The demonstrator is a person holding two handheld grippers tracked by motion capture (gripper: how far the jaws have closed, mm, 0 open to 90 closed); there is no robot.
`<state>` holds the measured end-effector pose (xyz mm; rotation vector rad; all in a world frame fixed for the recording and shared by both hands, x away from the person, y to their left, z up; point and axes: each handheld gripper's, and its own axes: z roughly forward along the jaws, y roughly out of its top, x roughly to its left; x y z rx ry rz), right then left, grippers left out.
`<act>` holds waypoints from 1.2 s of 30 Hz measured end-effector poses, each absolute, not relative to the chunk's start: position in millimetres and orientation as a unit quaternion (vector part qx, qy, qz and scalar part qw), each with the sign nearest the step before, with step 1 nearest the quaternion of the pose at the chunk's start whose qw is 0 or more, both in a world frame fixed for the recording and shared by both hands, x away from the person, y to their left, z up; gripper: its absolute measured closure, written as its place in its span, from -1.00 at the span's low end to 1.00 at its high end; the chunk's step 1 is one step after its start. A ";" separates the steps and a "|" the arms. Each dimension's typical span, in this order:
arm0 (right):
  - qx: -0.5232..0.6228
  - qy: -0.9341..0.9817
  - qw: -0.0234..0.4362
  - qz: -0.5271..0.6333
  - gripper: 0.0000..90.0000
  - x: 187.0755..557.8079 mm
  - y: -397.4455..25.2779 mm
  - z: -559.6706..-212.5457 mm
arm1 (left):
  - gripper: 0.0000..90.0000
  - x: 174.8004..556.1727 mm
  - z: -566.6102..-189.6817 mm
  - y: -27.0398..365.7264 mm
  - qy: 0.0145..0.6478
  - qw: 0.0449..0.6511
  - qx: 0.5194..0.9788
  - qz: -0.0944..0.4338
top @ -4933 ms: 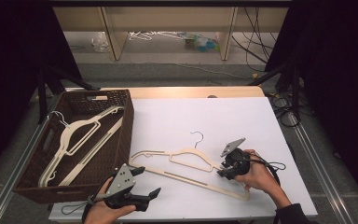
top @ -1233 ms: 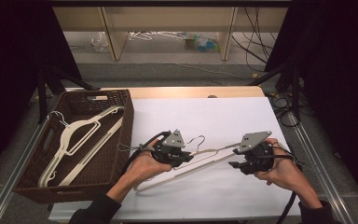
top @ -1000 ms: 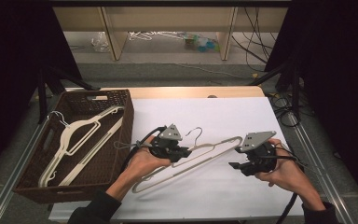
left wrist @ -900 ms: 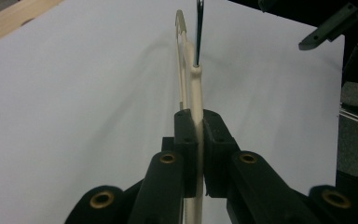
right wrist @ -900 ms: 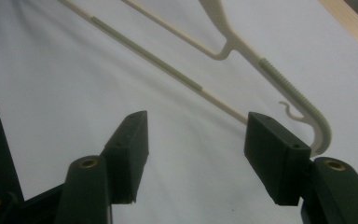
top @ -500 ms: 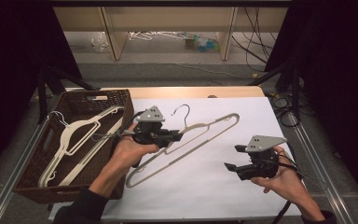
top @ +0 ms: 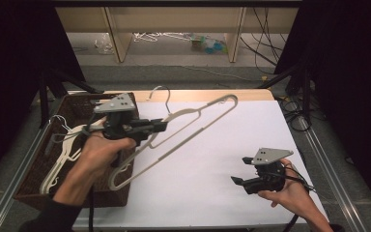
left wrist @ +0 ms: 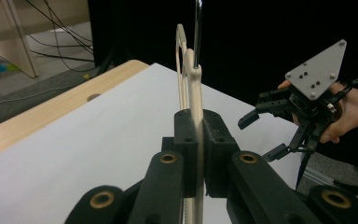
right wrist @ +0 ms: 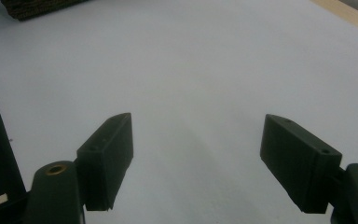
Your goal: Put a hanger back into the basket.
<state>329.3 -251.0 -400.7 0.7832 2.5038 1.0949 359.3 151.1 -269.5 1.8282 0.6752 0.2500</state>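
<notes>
White sheeting covers the bench [top: 212, 159], with a dark woven basket [top: 72, 107] at its left edge. Above the basket's near corner, the left tongs [top: 162, 126] are clamped on a cream plastic coat hanger with a metal hook [top: 193, 130], lifted clear and slanting across the bench. Near the front right, the right tongs [top: 239, 170] hover spread apart, gripping nothing.

Basket [top: 38, 188] left on table [top: 222, 159], hangers [top: 60, 154] inside.
</notes>
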 end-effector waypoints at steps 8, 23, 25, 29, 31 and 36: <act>0.269 0.876 0.144 0.374 -0.42 327.5 -250.7 -406.1 | 0.90 358.7 -255.9 208.9 0.326 0.544 0.758 0.153; 0.277 0.875 0.141 0.371 -0.42 325.2 -250.5 -412.5 | 0.90 371.4 -271.2 294.5 0.389 0.520 0.733 0.204; 0.274 0.879 0.137 0.366 -0.42 325.4 -250.8 -411.9 | 0.90 372.7 -276.8 303.6 0.395 0.514 0.731 0.211; 0.273 0.880 0.136 0.364 -0.42 325.7 -250.3 -413.2 | 0.90 375.9 -289.1 320.7 0.410 0.500 0.729 0.225; 0.273 0.881 0.134 0.362 -0.42 325.7 -250.1 -413.6 | 0.90 377.6 -295.0 329.5 0.416 0.498 0.725 0.229; 0.271 0.882 0.134 0.360 -0.42 326.1 -250.1 -414.5 | 0.90 380.8 -307.9 347.5 0.428 0.493 0.719 0.239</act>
